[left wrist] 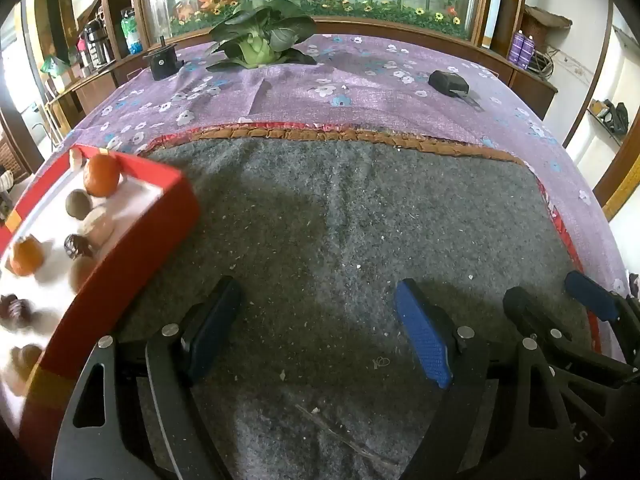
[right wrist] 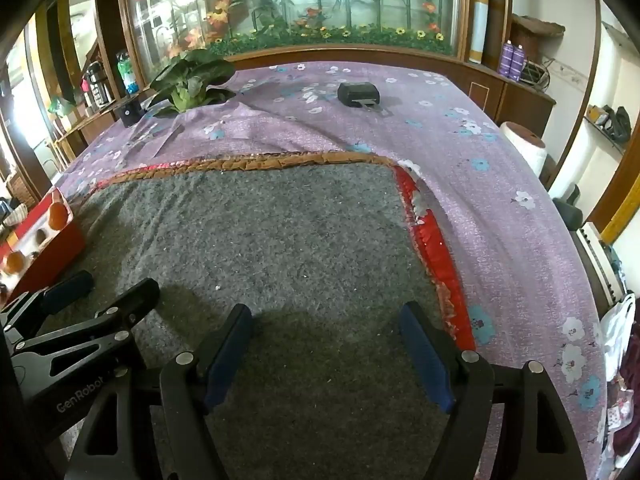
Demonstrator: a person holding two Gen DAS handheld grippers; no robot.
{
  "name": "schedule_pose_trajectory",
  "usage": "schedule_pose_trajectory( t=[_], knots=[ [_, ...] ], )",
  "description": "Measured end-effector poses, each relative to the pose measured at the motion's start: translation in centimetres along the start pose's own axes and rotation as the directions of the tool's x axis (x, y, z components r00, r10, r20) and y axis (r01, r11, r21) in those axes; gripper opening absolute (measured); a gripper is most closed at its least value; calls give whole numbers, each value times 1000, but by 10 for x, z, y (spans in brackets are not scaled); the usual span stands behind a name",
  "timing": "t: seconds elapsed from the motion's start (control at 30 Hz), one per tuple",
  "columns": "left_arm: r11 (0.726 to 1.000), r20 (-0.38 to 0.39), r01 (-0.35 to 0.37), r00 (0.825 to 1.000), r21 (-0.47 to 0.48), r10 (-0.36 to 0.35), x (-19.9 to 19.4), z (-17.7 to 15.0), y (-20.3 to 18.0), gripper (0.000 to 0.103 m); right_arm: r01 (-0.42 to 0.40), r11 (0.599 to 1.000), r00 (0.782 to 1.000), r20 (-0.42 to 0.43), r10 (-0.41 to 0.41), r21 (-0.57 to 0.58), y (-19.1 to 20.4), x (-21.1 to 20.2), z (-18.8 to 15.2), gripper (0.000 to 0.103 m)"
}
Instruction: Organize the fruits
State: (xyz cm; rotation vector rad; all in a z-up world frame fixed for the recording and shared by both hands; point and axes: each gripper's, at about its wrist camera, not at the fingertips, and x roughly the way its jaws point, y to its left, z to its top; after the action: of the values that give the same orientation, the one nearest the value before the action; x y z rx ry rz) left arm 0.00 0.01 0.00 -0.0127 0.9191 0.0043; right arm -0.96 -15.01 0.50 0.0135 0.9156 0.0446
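Both grippers, left and right, are hovering over the grey mat with jaws open and empty, probably readying a pick. The fruits are sitting in the red box at the table's left edge.

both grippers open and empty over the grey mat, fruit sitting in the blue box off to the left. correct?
One thing is off: the box is red, not blue, as the left wrist view shows, with the fruit in it at the left. The rest holds: left gripper and right gripper are open and empty over the grey mat.
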Motion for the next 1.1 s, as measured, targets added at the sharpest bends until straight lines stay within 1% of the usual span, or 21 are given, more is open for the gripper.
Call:
schedule_pose_trajectory(
  t=[0.2,0.33,0.37,0.5,1.1],
  knots=[
    [1000,4,-6,1000,4,6,0,0,-1,81,-1,1000,1000,0,1,0,0,0,0,76],
    [1000,3,1,1000,-1,-1,0,0,0,81,-8,1000,1000,0,8,3,0,0,1,77],
    [1000,8,14,1000,-12,-14,-2,0,3,81,-9,1000,1000,0,9,3,0,0,1,77],
    [1000,8,8,1000,-7,-8,-6,-2,0,81,-10,1000,1000,1,10,3,0,-1,0,77],
    [1000,3,6,1000,-6,-6,0,-1,7,81,-10,1000,1000,1,10,4,-1,-1,1,78]
  ],
)
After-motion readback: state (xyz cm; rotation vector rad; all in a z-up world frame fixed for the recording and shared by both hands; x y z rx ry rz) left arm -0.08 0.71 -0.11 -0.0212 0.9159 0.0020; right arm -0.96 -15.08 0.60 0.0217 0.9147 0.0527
